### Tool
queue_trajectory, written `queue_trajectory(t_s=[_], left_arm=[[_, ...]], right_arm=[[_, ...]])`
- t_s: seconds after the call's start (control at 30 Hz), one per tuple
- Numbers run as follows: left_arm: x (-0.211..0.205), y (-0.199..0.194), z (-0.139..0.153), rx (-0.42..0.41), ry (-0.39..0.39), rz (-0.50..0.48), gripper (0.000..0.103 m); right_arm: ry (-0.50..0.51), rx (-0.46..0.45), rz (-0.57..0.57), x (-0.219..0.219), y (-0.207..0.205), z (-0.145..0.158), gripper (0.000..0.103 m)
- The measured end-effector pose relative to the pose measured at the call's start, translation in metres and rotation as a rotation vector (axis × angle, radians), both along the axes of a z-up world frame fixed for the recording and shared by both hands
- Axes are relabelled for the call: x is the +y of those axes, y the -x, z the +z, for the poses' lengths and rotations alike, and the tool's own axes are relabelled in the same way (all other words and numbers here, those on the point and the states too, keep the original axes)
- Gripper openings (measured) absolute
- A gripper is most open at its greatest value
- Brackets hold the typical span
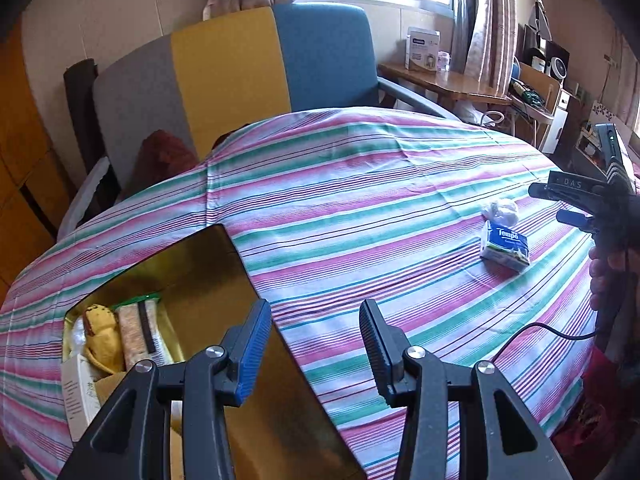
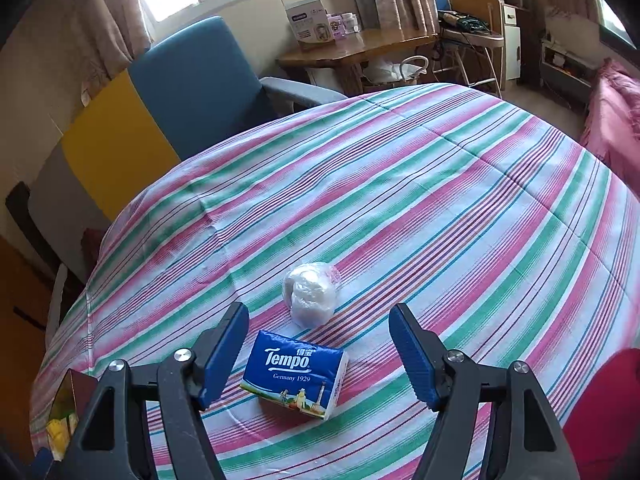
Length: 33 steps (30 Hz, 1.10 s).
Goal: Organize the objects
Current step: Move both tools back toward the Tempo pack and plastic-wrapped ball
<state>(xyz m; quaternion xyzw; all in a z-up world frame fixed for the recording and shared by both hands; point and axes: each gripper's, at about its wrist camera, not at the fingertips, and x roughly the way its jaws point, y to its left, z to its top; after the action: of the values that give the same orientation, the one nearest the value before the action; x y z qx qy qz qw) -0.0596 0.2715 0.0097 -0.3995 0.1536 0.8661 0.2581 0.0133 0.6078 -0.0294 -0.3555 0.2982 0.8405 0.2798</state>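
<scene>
1. Surface: a table covered with a striped cloth [image 1: 360, 184] in pink, green and white fills the middle of both views.
2. Left gripper [image 1: 316, 344]: at the bottom centre of the left wrist view, jaws parted to a moderate gap with nothing between the pads. Its left finger stands over the right edge of the gold tin.
3. Gold tin [image 1: 208, 264]: open, at the lower left of the left wrist view. Inside lie a yellow packet [image 1: 102, 336] and a wrapped bar [image 1: 138, 336] side by side, with a white carton [image 1: 80, 396] below them.
4. Right gripper [image 2: 318, 344]: at the bottom centre of the right wrist view, jaws spread wide and gripping nothing. It hovers above the tissue pack.
5. Tissue pack [image 2: 296, 374]: blue, marked "Tempo", lying flat on the cloth between the right gripper's fingers in the picture, touched by neither pad.
6. White plastic bundle [image 2: 310, 294]: on the cloth just above the tissue pack, close to it; contact cannot be told.
7. Both remaining items lie well apart from the tin, at the right of the left wrist view.
</scene>
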Motion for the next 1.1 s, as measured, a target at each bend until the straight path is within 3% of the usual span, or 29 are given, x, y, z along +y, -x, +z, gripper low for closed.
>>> queue_trajectory(t_s=[0.4,0.67,0.87,0.97,1.1], left_arm=[[0.042,0.000,-0.009,-0.046,-0.001,-0.069,0.046],[0.080,0.004,-0.020,-0.131,-0.012,-0.137,0.046],[0.128,0.007,-0.034,-0.270,-0.050,-0.220,0.046],[0.152,0.012,-0.049,-0.441,-0.109,-0.227,0.046],[0.189,0.019,-0.070,-0.596,-0.146,-0.206,0.046]], right_arm=[[0.072,0.067,-0.066,0.015,-0.013,0.002,0.074],[0.113,0.121,-0.122,0.025,-0.024,0.004,0.075],[0.150,0.158,-0.168,0.035,-0.035,0.004,0.076],[0.169,0.168,-0.174,0.037,-0.036,0.003,0.076],[0.188,0.183,-0.172,0.039,-0.038,0.002,0.076]])
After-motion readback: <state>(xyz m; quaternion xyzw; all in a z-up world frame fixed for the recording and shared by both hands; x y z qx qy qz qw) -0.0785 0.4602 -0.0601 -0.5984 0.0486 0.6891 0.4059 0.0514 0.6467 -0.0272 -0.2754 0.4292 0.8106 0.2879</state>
